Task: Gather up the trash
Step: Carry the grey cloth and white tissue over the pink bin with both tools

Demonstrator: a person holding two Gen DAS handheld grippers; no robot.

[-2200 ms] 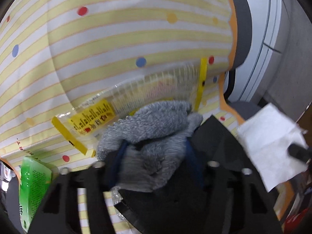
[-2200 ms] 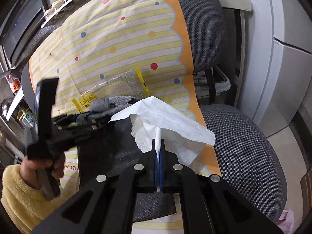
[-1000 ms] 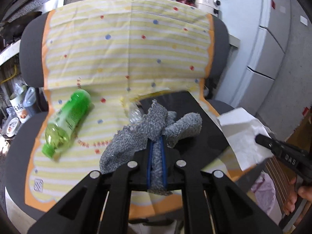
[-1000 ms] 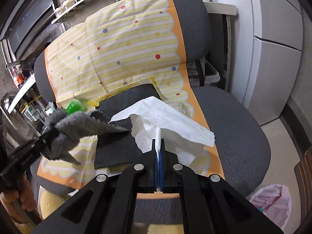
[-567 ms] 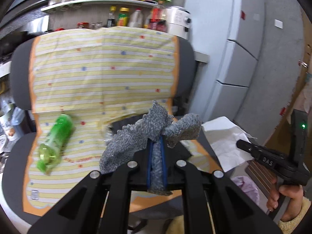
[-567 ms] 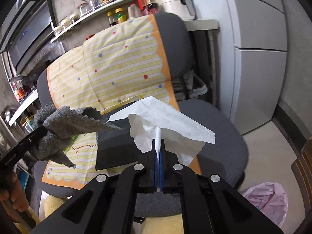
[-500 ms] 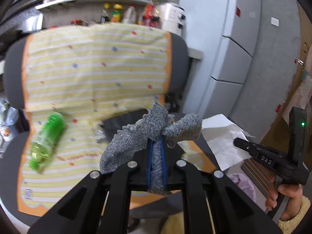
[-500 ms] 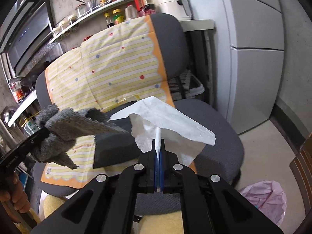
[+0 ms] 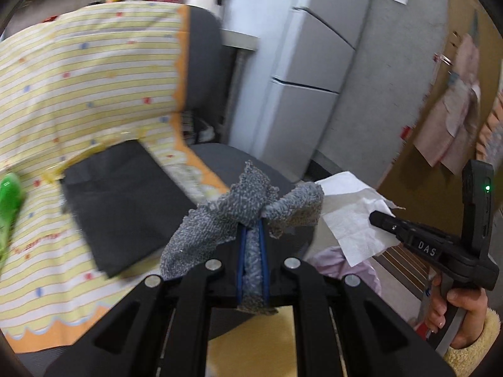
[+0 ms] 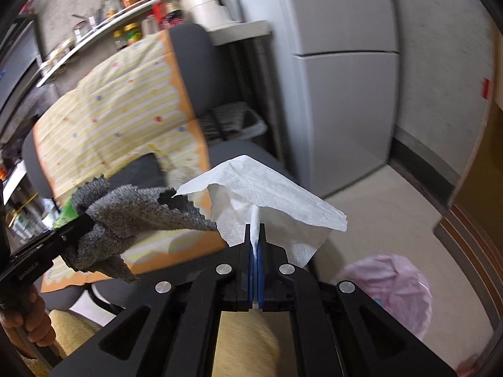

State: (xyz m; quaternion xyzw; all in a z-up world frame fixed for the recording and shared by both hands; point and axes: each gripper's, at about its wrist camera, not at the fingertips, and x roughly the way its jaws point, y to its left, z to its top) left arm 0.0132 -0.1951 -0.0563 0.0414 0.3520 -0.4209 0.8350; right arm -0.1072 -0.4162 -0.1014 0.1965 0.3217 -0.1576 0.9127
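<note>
- Gray rag (image 9: 239,213): clamped between the jaws of the left gripper (image 9: 252,235), held in the air in front of the chair (image 9: 201,62); loose ends flop to either side of the fingers.
- White tissue (image 10: 267,194): pinched between the closed jaws of the right gripper (image 10: 255,238), also in the air, spread like a tent over the fingertips (one corner touches or overlaps the rag in the right wrist view; cannot tell which).
- Pink trash bag (image 10: 389,286): on the floor, below and right of the tissue, mouth open.
- Green bottle (image 9: 8,201): lying on the striped yellow cloth (image 9: 78,88) over the chair seat, at the left edge of view.
- Black pad (image 9: 116,198): flat on the same cloth, a yellow wrapper (image 9: 78,157) poking out from behind it.
- Refrigerator (image 10: 339,62): behind, right of the chair.
</note>
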